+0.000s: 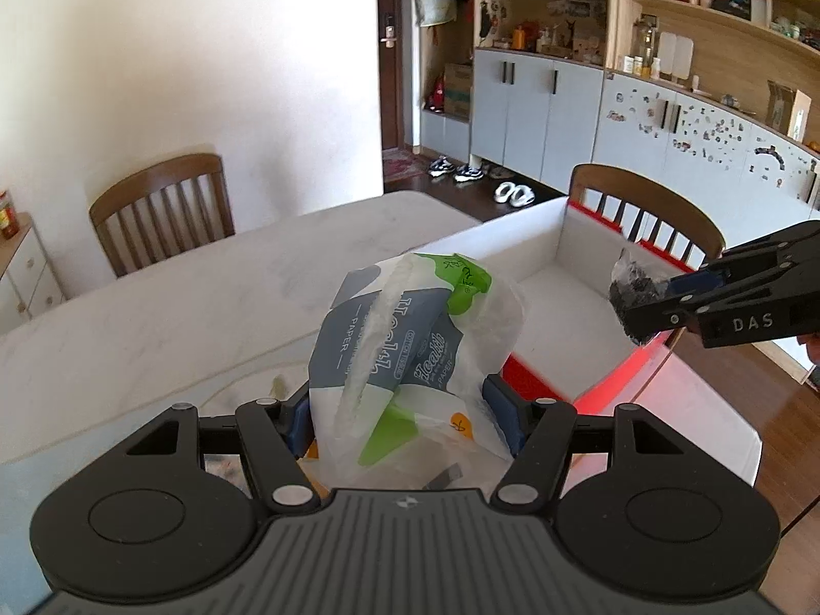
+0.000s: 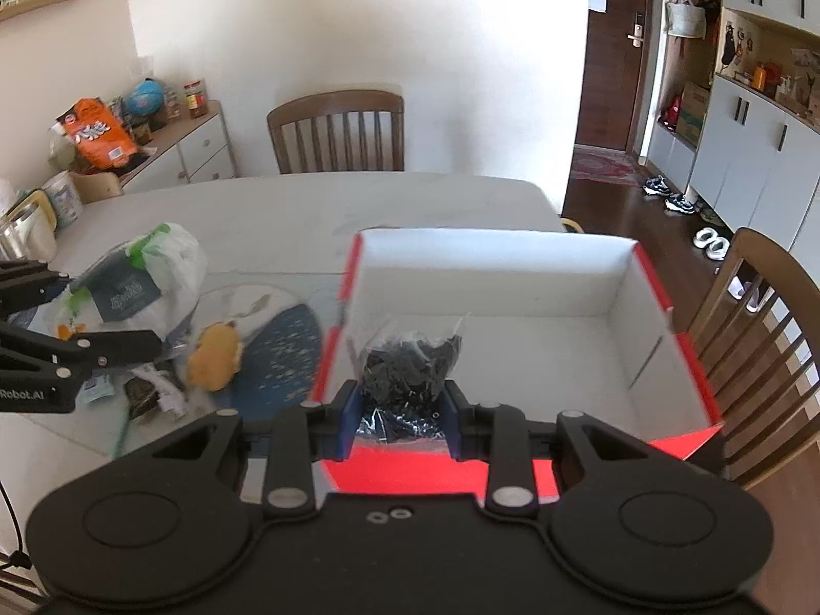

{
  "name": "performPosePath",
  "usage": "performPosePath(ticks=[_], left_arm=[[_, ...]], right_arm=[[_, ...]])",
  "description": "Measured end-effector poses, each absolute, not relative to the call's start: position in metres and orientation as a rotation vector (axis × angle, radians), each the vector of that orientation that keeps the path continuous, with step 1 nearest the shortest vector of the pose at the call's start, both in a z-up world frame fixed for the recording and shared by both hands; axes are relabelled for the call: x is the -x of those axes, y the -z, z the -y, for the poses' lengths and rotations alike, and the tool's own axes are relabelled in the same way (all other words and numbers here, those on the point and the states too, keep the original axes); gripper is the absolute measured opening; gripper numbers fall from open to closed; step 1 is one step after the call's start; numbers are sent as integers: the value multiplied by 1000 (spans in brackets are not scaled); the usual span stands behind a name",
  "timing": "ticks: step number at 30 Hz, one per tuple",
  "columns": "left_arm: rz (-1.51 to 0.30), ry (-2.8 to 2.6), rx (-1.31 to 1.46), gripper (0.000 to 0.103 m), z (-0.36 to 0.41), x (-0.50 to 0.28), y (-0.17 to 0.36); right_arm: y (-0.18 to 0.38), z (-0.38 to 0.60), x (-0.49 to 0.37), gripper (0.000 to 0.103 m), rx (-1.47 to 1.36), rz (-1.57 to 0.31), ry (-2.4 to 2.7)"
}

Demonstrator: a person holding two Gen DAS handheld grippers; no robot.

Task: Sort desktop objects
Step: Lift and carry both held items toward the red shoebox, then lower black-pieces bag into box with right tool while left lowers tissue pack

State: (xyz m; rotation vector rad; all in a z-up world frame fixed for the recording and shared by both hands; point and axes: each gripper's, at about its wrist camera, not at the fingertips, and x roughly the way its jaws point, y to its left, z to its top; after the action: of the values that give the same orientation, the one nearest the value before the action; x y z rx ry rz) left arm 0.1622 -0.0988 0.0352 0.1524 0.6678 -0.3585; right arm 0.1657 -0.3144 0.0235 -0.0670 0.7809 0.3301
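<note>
Your left gripper (image 1: 405, 410) clenched the tissue pack (image 1: 405, 338), lifted beside the box (image 2: 640, 277). Your right gripper (image 2: 402, 410) pinched a bag (image 2: 410, 364) of, probably, screws above it, ready for dropping.

Both my views are bright with soft daylight; the white wall (image 1: 179, 51) ahead of my fingers glows evenly, with no hard shadows on it. The table (image 1: 154, 318) is pale and nearly washed out beyond my left fingers. The box (image 2: 661, 297) ahead of my right fingers shows saturated red edges that bleed a little, and its inner wall is shaded on one side. Things left of my right fingers are smeared with motion blur, the yellow toy (image 2: 215, 356) most of all. Fisheye bending curves the cabinets (image 1: 666, 118) and rounds the dark corners of each view. My own black bodies sit dark and underexposed at the bottom.
</note>
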Motion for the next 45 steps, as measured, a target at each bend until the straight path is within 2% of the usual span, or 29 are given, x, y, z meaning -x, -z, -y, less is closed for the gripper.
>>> performPosePath(ticks=[12, 25, 37, 45], left_arm=[[-700, 460, -188, 65, 164, -217, -41], [-806, 540, -290, 65, 235, -274, -9], [-992, 558, -341, 66, 264, -326, 33], [-1064, 556, -427, 66, 281, -344, 56]], right_arm=[[-12, 360, -193, 32, 76, -804, -319], [13, 388, -219, 32, 84, -867, -295], [34, 404, -252, 32, -4, -951, -322], [43, 393, -266, 32, 94, -982, -357]])
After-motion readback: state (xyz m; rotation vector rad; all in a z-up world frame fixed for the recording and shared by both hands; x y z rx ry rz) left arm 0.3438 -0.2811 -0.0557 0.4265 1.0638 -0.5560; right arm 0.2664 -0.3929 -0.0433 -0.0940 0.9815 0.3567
